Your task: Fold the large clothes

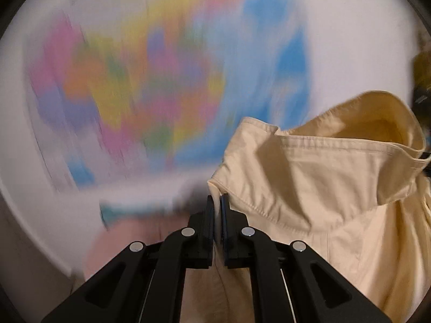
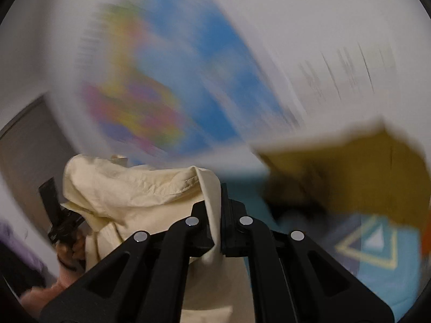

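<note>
A pale yellow garment (image 1: 317, 177) with stitched seams hangs in the air between my two grippers. My left gripper (image 1: 216, 204) is shut on its edge, the cloth passing between the pads and draping to the right. In the right wrist view the same garment (image 2: 129, 188) bunches to the left, and my right gripper (image 2: 218, 193) is shut on a fold of it. The left gripper (image 2: 58, 215) shows there at the far left, held in a hand. The background is motion-blurred in both views.
A colourful wall map (image 1: 150, 75) hangs on the white wall behind; it also shows in the right wrist view (image 2: 167, 80). A brown cardboard box (image 2: 358, 172) sits at right above a blue patterned mat (image 2: 377, 242).
</note>
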### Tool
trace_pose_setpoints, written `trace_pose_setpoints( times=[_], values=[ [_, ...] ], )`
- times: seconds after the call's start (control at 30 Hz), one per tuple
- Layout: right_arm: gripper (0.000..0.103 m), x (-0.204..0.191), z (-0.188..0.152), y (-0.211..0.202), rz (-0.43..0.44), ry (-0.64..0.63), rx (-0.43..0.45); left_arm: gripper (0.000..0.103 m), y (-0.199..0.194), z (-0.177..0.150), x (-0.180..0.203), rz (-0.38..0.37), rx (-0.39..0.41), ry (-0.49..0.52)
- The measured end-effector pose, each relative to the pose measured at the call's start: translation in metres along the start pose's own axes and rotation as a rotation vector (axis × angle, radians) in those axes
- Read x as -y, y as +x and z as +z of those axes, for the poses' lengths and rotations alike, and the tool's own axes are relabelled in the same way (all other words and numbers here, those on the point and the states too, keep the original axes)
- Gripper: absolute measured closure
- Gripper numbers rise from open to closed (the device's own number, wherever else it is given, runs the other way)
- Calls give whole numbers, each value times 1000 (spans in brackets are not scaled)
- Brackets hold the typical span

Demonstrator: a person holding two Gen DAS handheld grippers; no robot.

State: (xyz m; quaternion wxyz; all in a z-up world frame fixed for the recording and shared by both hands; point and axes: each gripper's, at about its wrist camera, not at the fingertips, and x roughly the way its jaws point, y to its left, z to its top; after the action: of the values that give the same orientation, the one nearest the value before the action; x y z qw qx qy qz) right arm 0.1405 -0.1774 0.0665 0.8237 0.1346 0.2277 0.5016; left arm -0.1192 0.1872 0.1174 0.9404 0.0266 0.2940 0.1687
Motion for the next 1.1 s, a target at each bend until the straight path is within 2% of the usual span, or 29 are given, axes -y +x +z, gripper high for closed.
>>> trace_pose_setpoints(
  times=[0.07, 0.13, 0.17, 0.2, 0.27, 0.3, 0.37, 0.4, 0.43, 0.47, 0.5, 0.53, 0.57, 0.63, 0.7, 0.77, 0.83, 0.87, 0.93, 0.97, 1.0, 1.03, 1.07, 1.1],
  values=[
    [101, 46, -14, 55, -57, 66, -95, 100, 66, -15, -1, 51, -118, -11],
    [100, 78, -28, 102, -84, 115, -184, 101, 124, -31, -2, -10, -247, -37],
    [100, 87, -34, 117, -113, 113, -214, 101, 145, -36, -2, -5, -287, -43],
    [100, 95, -39, 134, -156, 101, -246, 101, 163, -40, 3, -4, -304, -3],
    [98, 106, -45, 145, -197, 104, -282, 101, 183, -47, 4, -9, -346, 6],
    [93, 107, -46, 149, -228, 95, -295, 98, 188, -48, 5, -56, -374, 23],
    [73, 99, -42, 153, -305, 10, -320, 95, 185, -46, 8, -26, -365, 79],
    [60, 96, -39, 152, -331, -27, -313, 76, 177, -45, 8, -23, -349, 112],
    [55, 82, -32, 149, -349, -93, -289, 55, 171, -43, 7, -50, -349, 130],
    [48, 68, -26, 145, -338, -152, -265, 47, 164, -43, 8, -103, -366, 147],
    [44, 51, -23, 144, -314, -219, -258, 46, 156, -44, 13, -125, -376, 157],
    [34, 40, -19, 149, -305, -271, -264, 45, 149, -46, 12, -120, -378, 174],
    [31, 24, -20, 158, -310, -346, -284, 43, 144, -47, 14, -105, -378, 201],
    [31, 12, -23, 194, -294, -435, -369, 34, 150, -58, 21, -114, -405, 246],
    [33, 4, -35, 235, -288, -497, -488, 33, 159, -74, 29, -144, -465, 270],
    [34, 5, -54, 251, -297, -546, -542, 33, 170, -85, 34, -153, -519, 278],
    [41, 10, -64, 273, -323, -562, -594, 34, 178, -95, 38, -170, -544, 281],
    [56, 13, -68, 280, -328, -559, -613, 38, 183, -99, 38, -182, -567, 276],
    [78, 16, -66, 280, -322, -536, -595, 71, 189, -103, 37, -189, -591, 270],
    [95, 14, -63, 274, -285, -517, -582, 78, 189, -101, 34, -187, -584, 260],
    [95, 12, -61, 266, -263, -501, -559, 94, 187, -99, 32, -184, -575, 251],
    [96, 3, -54, 252, -245, -515, -501, 101, 184, -91, 27, -158, -547, 238],
    [96, -5, -46, 239, -239, -528, -454, 101, 178, -80, 21, -145, -504, 218],
    [96, -16, -35, 222, -238, -536, -386, 101, 173, -70, 15, -174, -477, 182]
  ],
)
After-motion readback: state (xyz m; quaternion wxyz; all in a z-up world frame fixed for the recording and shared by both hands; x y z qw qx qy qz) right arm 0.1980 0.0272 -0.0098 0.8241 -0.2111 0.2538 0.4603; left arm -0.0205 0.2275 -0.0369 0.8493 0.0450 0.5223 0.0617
